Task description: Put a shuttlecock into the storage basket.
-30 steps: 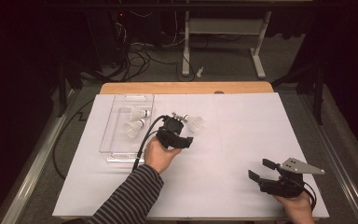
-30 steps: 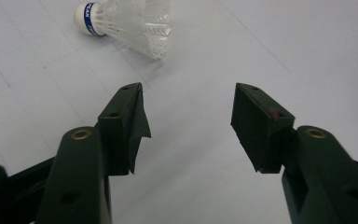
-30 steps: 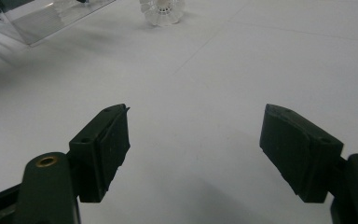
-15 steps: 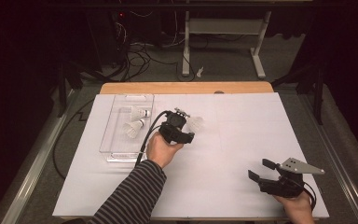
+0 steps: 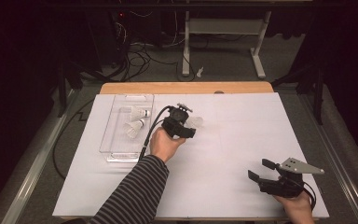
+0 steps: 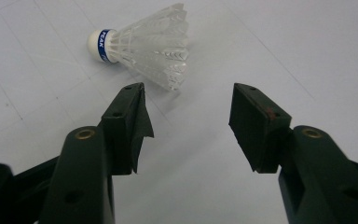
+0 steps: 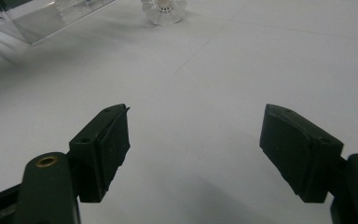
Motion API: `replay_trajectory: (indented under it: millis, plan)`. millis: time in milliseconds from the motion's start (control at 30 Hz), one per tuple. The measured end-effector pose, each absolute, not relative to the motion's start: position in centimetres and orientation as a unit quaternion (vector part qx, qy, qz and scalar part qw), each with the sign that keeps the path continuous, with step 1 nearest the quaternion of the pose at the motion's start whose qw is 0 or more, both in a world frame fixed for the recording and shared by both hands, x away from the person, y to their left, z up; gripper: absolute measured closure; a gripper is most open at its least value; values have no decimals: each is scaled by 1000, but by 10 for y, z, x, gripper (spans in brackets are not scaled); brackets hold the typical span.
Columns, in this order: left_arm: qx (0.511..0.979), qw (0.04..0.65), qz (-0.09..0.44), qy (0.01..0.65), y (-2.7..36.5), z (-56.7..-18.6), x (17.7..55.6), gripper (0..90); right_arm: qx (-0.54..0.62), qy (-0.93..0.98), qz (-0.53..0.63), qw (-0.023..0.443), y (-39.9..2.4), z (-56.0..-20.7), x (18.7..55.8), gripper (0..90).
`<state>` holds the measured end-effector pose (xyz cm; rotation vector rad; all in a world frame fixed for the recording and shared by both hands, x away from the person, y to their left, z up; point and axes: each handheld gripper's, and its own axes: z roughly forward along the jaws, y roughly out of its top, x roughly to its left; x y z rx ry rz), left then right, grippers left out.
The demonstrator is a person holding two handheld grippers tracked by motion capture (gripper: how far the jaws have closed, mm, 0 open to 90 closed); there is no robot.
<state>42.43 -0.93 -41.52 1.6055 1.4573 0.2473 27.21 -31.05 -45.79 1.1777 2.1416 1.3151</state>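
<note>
Tabletop (image 5: 242,140), covered in white sheet, wooden edge at the far side. Clear plastic tray (image 5: 116,148) on its left part, long side running front to back.

Left gripper (image 5: 186,125) sits mid-table, just right of the tray, held by a hand (image 5: 164,144) with a striped sleeve (image 5: 133,196); cable (image 5: 150,133) trails back along the tray's right wall. Jaws spread wide, nothing between them. In the left gripper view the jaw tips frame bare sheet.

Right gripper (image 5: 260,171) is near the front right corner, well apart from everything else, grey three-cornered plate (image 5: 300,165) on top. Jaws spread, empty, pointing left across the table.

Loose shuttlecock (image 6: 142,44) lies on its side on the sheet just beyond the left gripper's jaw tips, not touching them. In the left gripper view it's offset toward the left jaw, cork (image 6: 94,43) pointing left, feather skirt toward the gap, blue band reading "PEAK". In the high view it's right beside the gripper's nose on the right. The right gripper view shows it far off, top centre.

Two more shuttlecocks inside the tray: one (image 5: 140,112) at the far end, another (image 5: 133,129) just in front of it, both lying down.
</note>
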Motion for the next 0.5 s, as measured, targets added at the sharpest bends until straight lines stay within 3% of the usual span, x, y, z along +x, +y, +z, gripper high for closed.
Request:
replay_trajectory:
  millis: [500]
  plan:
    - [656,450,115,596,-16,-414,446,481,416,760,465,180,-310,-458,273,245]
